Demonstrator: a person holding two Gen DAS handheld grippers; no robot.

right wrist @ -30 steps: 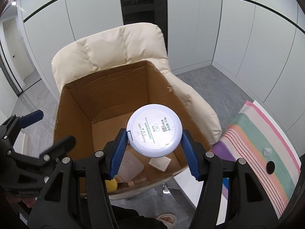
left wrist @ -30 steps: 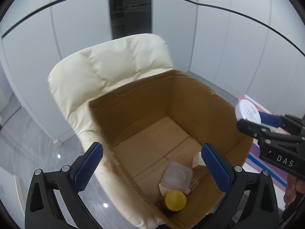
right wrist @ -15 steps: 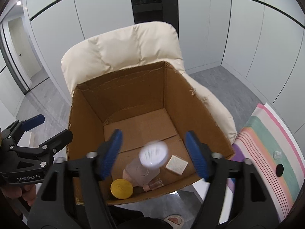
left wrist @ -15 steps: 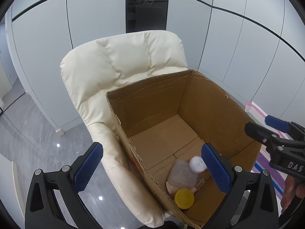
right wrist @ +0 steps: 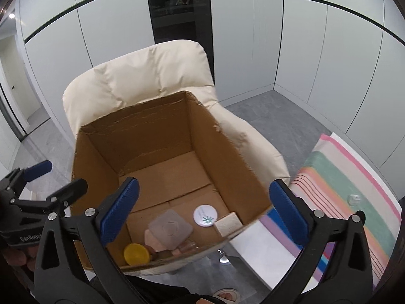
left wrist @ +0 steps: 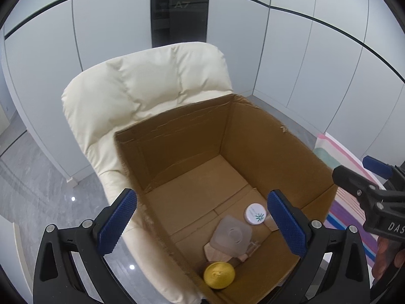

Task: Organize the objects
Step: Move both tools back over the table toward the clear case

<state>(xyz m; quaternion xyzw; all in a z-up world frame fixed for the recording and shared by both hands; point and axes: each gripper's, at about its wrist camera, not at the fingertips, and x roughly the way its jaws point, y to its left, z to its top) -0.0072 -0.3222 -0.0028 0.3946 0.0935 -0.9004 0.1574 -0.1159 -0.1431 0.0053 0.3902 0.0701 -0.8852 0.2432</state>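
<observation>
Right claw (right wrist: pixel 202 211) released, blue ribbed pads wide apart, nothing between them — it hangs above the near edge of the box (right wrist: pixel 96 157). Left claw (left wrist: pixel 200 224) likewise spread and empty, over the box's left wall.

Tin (right wrist: pixel 205 215) — round, white, flat, green mark on lid — lies on the box floor toward the near right corner, just beside a pale square block (right wrist: pixel 227 224). Also on the floor near the front wall: a frosted square-capped bottle (right wrist: pixel 170 230), a yellow cap (right wrist: pixel 136 253).

Box is plain corrugated card, top edges ragged, seated on a cream padded chair (right wrist: pixel 141 76).

Judgement: drop-off step looks finished. Next move calls for swinging right to the striped cloth (right wrist: pixel 354 177), where a small clear item (right wrist: pixel 355 199) waits; it looks small and smooth, so centre the pads carefully.
</observation>
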